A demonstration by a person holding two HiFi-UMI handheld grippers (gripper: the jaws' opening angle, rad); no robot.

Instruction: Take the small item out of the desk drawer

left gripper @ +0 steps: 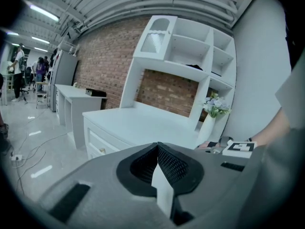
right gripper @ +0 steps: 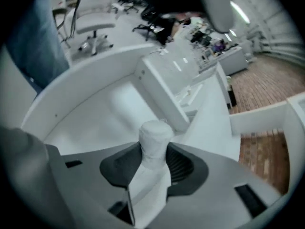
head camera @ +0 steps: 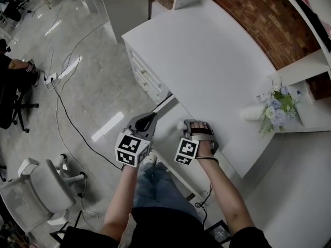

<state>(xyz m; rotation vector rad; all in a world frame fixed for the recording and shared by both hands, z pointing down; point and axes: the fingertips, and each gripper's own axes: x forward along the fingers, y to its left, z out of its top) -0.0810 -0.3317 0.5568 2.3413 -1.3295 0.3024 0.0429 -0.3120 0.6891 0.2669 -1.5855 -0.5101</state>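
The white desk's (head camera: 207, 50) drawer (head camera: 166, 138) stands pulled out below the desktop's near edge. My right gripper (head camera: 193, 125) hangs over it, shut on a small white item (head camera: 181, 124). In the right gripper view the item (right gripper: 153, 138) is a small white capped piece, its neck pinched between the dark pads (right gripper: 183, 165), with the drawer's bare white floor (right gripper: 109, 109) below. My left gripper (head camera: 147, 121) sits at the drawer's left edge, jaws shut and empty. Its own view (left gripper: 157, 149) looks out over the desktop (left gripper: 143, 123).
A white vase with pale flowers (head camera: 274, 108) lies at the desk's right end near a shelf unit. A drawer stack (head camera: 147, 76) forms the desk's left side. An office chair (head camera: 36, 190) and floor cables (head camera: 67, 112) are at the left. A brick wall stands behind.
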